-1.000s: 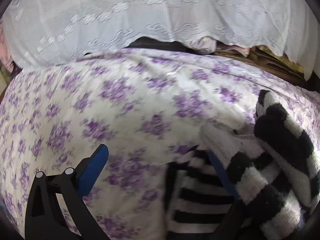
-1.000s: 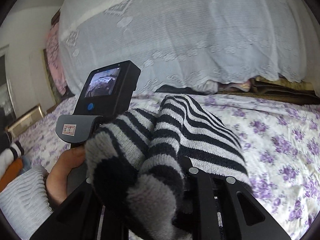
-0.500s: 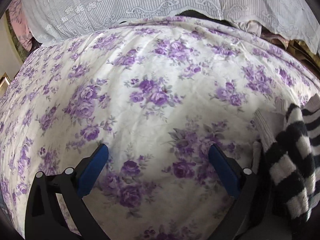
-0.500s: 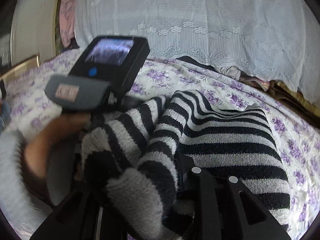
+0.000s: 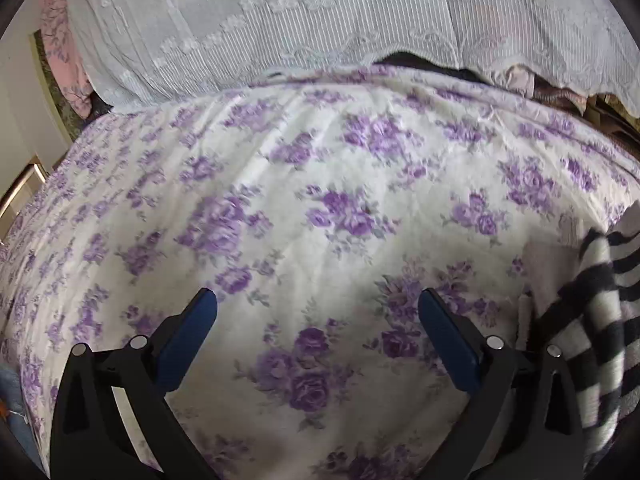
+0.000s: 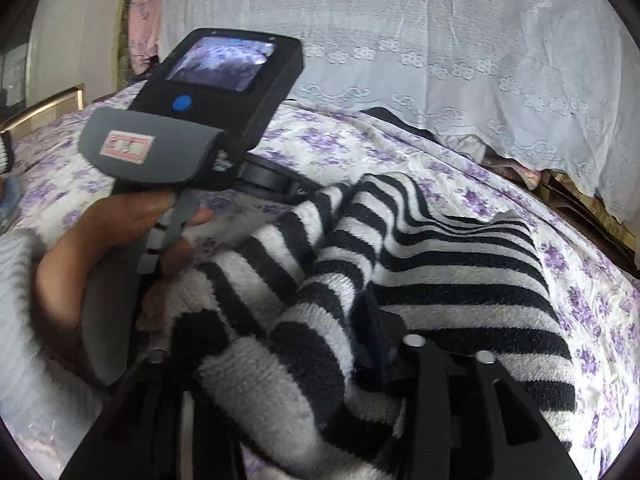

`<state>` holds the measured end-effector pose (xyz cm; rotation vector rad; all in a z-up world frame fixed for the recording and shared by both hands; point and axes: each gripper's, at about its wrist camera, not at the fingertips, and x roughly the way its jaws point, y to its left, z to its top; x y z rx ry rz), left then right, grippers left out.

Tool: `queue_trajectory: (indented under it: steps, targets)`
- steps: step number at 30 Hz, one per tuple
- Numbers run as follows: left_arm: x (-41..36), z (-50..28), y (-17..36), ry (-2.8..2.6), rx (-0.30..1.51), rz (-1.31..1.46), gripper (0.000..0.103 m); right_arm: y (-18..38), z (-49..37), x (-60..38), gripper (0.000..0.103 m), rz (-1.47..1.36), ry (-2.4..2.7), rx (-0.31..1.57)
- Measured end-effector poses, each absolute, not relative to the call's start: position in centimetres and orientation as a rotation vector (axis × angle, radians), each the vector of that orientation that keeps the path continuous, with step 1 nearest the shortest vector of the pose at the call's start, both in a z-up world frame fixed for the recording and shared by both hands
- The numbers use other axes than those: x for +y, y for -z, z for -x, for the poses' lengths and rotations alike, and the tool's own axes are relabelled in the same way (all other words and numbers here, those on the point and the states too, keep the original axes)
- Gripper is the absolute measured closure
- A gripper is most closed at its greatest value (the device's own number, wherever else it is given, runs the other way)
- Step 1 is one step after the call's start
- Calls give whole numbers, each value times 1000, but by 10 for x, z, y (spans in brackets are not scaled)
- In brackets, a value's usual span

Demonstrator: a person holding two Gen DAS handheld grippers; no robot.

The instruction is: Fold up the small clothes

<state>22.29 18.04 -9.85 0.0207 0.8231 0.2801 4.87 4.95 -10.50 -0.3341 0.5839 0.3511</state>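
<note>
1. Left wrist view: my left hand-held gripper (image 5: 318,308) is spread wide with nothing between the blue pads (image 5: 188,330). It hovers over bare bedspread (image 5: 280,184), white with purple flowers, lightly wrinkled.
2. Same view: the striped garment (image 5: 600,320), black and white knit, sits at the right edge, just beside the right finger and not touching the pads as far as I can see.
3. Same view, room: a white lace cloth (image 5: 280,28) hangs along the far side of the bed. There is pink fabric (image 5: 64,60) at far left and a heap of brownish textiles (image 5: 560,96) under the lace hem at right.
4. Right wrist view: my right hand-held gripper (image 6: 320,360) is buried in the garment (image 6: 440,264). Knit is bunched between the fingers, so it is clamped on it. The rest of the garment spreads flat on the bedspread (image 6: 580,280) ahead.
5. Same view: a bare hand (image 6: 116,232) holds the other gripper unit's handle at left, and its screen (image 6: 220,60) is lit.
6. Same view, room: lace cloth (image 6: 440,40) behind, cream wall (image 6: 72,40) at left.
</note>
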Motion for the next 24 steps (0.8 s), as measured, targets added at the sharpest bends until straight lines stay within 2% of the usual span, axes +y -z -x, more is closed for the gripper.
queue_trajectory:
  steps: [1,5,16,24]
  targets:
    - [182,-221,96,-283,813,-15,5,105,-44,52,44,349,-362,579]
    - [190,-210,84,-268,783,23,5,106,-28,57,43,394,-381,551]
    - [167,-167,46,-212,651,-35,5,81,11,20,44,283,-461,515]
    - [151,-135,29,-168,603,-46,5,61,-3,-26,47,132,-405,497]
